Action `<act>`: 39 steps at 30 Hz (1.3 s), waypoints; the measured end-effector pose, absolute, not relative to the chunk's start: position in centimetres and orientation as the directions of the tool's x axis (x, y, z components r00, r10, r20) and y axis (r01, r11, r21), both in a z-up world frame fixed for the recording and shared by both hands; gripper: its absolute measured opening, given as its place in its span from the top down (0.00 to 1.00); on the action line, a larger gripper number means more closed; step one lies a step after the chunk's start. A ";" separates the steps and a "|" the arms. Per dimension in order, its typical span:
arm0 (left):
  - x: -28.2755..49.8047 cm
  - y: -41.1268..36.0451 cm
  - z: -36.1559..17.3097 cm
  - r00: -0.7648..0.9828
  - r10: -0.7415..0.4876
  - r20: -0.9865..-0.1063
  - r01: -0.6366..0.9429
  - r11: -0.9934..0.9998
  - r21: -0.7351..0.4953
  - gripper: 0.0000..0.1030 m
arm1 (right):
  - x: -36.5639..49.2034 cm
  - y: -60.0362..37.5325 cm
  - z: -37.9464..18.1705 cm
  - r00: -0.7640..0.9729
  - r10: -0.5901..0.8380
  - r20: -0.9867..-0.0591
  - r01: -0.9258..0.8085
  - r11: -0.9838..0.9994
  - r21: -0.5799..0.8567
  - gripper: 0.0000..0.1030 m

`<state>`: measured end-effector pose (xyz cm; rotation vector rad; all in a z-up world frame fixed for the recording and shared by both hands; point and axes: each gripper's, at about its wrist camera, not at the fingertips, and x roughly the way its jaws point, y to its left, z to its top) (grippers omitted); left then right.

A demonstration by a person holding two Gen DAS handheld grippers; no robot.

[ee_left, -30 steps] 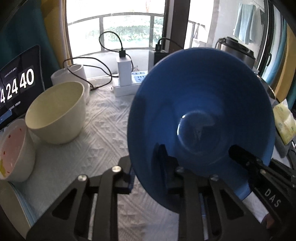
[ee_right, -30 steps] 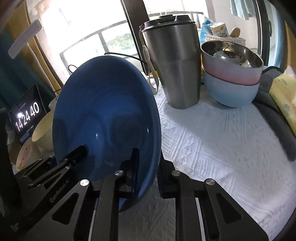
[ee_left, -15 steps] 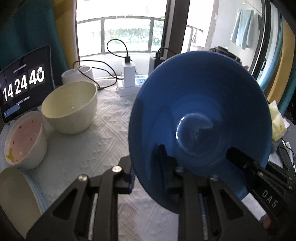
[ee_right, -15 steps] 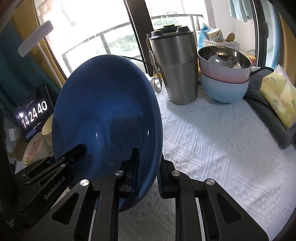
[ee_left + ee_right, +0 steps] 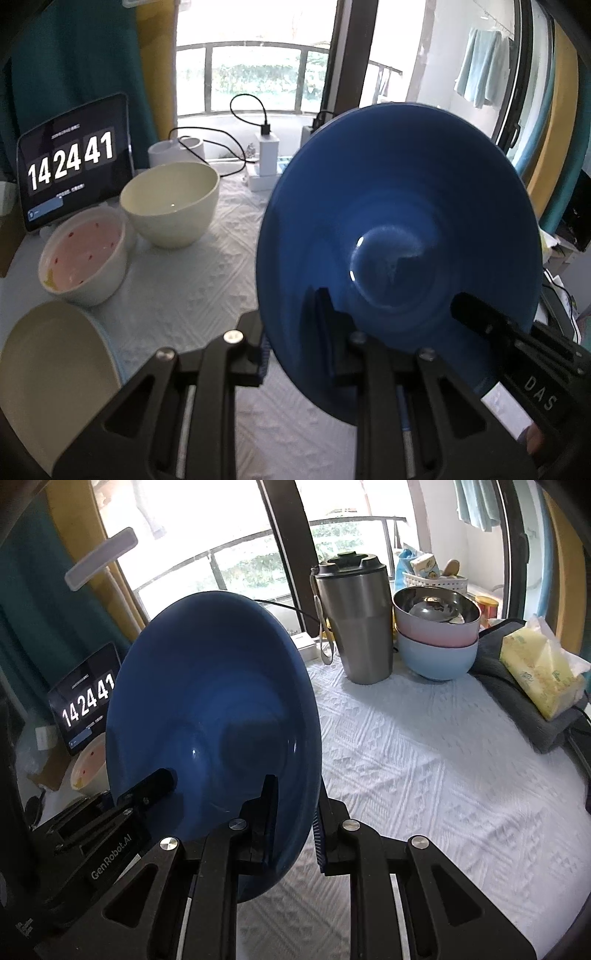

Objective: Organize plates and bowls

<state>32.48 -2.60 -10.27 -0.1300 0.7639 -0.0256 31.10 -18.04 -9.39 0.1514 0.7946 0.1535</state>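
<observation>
In the left wrist view, a plate fills the centre and right, above the tablecloth. Left of it stands a bowl; a spotted bowl sits lower left of that, touching it. A tablet stands behind them at far left. In the right wrist view, a tumbler stands at upper centre, with stacked bowls just right of it and a tissue pack at far right.

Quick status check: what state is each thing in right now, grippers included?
Blue plate: tilted on edge, clamped by both grippers.
Left gripper: shut on the rim.
Right gripper: shut on the opposite rim.
Cream bowl: upright, empty.
Pink-lined bowl: upright, separate.
Steel tumbler: upright, lid on.
Pink bowl: nested in light-blue bowl.
Tablet: on, showing clock.
</observation>
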 end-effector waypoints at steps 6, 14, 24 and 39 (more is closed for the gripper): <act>30.3 -1.8 -10.2 0.728 -0.053 -0.684 -0.043 0.992 -0.122 0.78 | 29.0 -17.2 -9.0 0.692 0.199 -0.694 -0.093 0.978 0.188 0.82; 27.5 -0.6 -10.0 0.737 -0.043 -0.674 -0.061 0.990 -0.129 0.78 | 26.4 -16.0 -9.0 0.688 0.207 -0.696 -0.106 0.977 0.186 0.82; 24.3 0.6 -9.5 0.761 -0.022 -0.648 -0.080 0.989 -0.128 0.78 | 23.7 -15.0 -9.4 0.673 0.225 -0.705 -0.117 0.973 0.198 0.82; 20.4 1.2 -9.5 0.774 0.007 -0.633 -0.099 0.989 -0.109 0.78 | 20.7 -13.7 -9.7 0.633 0.247 -0.734 -0.119 0.968 0.222 0.81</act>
